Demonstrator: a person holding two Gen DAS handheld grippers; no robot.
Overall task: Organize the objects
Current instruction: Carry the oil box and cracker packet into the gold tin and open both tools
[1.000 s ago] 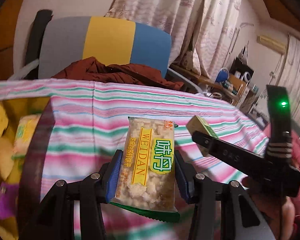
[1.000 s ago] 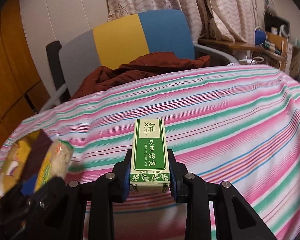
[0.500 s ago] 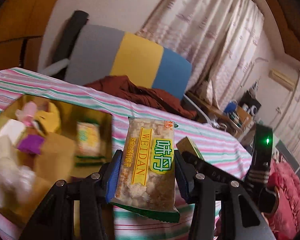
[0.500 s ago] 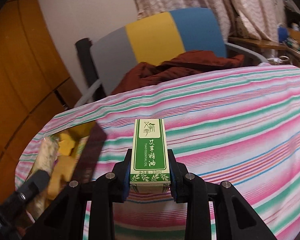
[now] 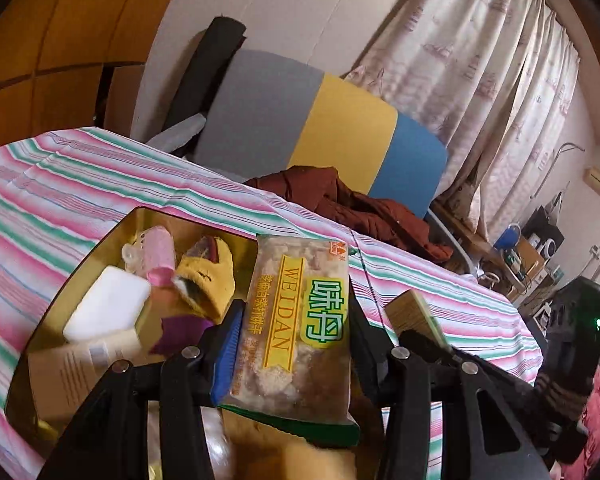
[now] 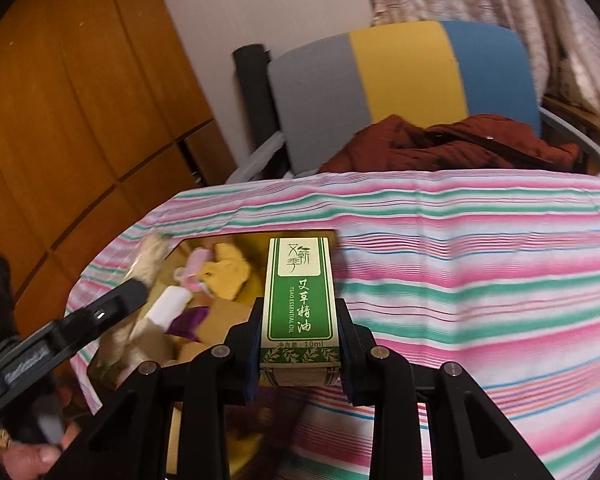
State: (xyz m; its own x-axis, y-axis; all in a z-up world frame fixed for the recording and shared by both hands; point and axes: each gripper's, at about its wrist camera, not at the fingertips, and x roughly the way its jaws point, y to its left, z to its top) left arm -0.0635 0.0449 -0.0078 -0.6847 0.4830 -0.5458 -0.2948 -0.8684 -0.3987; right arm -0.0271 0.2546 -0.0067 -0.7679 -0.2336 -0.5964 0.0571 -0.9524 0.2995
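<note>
Both grippers have swung across the striped cloth toward the box since a second ago, each carrying its load unchanged; the box, then only a sliver at the left edge of either view, now fills the lower left.

From the left wrist: the left gripper (image 5: 294, 344) pinches the snack pack (image 5: 298, 328) by its long sides, blue pads pressed against the wrapper. The pack stands upright between the fingers, its top reaching well past the fingertips and its green bottom seam hanging below them. It is held over the near right part of the yellow box (image 5: 112, 232), which sits on the cloth (image 5: 80, 184). Inside the box lie a white block (image 5: 108, 308), a pink bottle (image 5: 156, 252), a yellow plush (image 5: 212, 276) and a purple scrap (image 5: 180, 328), all left of the pack. At the right, the right gripper (image 5: 416, 332) shows from the side with the end of the oil carton (image 5: 410, 308) between its fingers, just beside the pack. A chair (image 5: 320, 128) with a brown garment (image 5: 352, 204) stands beyond the table.

From the right wrist: the right gripper (image 6: 300, 340) is pressed tight on the oil carton (image 6: 298, 300), gripping its lower sides; the carton stands upright, label facing the camera. Its top overlaps the box's (image 6: 260, 236) right corner, its body over the cloth (image 6: 480, 280) by that edge. The left gripper (image 6: 140, 288) reaches in from the lower left over the box, the pack (image 6: 150, 260) blurred at its tip. A hand (image 6: 32, 456) shows at the bottom left.
</note>
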